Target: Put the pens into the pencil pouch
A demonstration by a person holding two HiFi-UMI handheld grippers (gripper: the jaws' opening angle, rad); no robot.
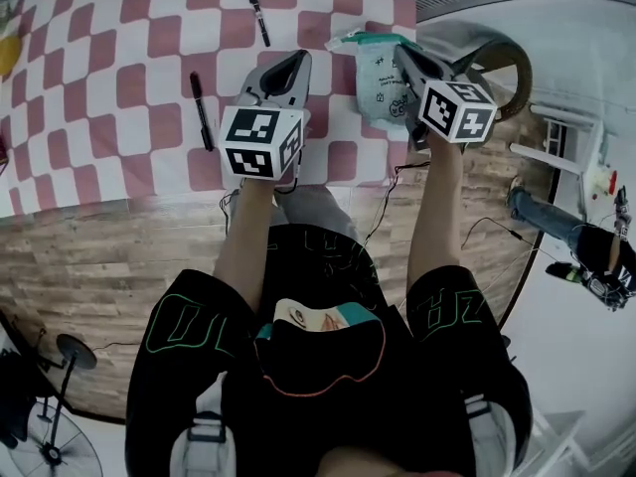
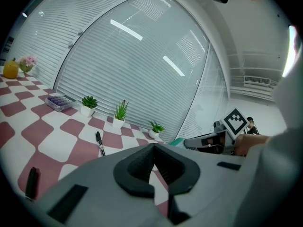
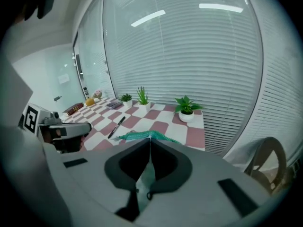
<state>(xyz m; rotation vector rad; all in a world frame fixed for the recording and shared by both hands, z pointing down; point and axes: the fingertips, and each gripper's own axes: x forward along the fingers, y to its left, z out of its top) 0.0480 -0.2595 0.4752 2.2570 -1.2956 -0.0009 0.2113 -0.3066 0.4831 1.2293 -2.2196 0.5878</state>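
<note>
The step in hand is securing the pencil pouch (image 1: 376, 82), judging by the grip. The right gripper (image 1: 404, 56) has its jaws pinched on the pouch's teal top edge, and pale fabric shows in the gap behind them in the right gripper view. The pouch sits at the near right corner of the checkered counter (image 1: 99, 68). It seems to be raised by that edge, though I cannot tell whether its mouth is unzipped.

The left gripper (image 1: 299, 58) hovers just left of the pouch. Its jaws are pressed together with nothing between them.

Neither pen is in the pouch yet. The nearer pen (image 1: 202, 112) lies flat on the counter to the left of the pouch, beyond the left gripper. The farther pen (image 1: 257, 15) lies up and to the left of the pouch, toward the far side of the counter.

The next move probably falls to the left gripper. It would need to spread its jaws, swing away from the pouch to the nearer pen, and close across the barrel. Meanwhile the right gripper would hold the teal edge up so the opening faces the incoming pen.
</note>
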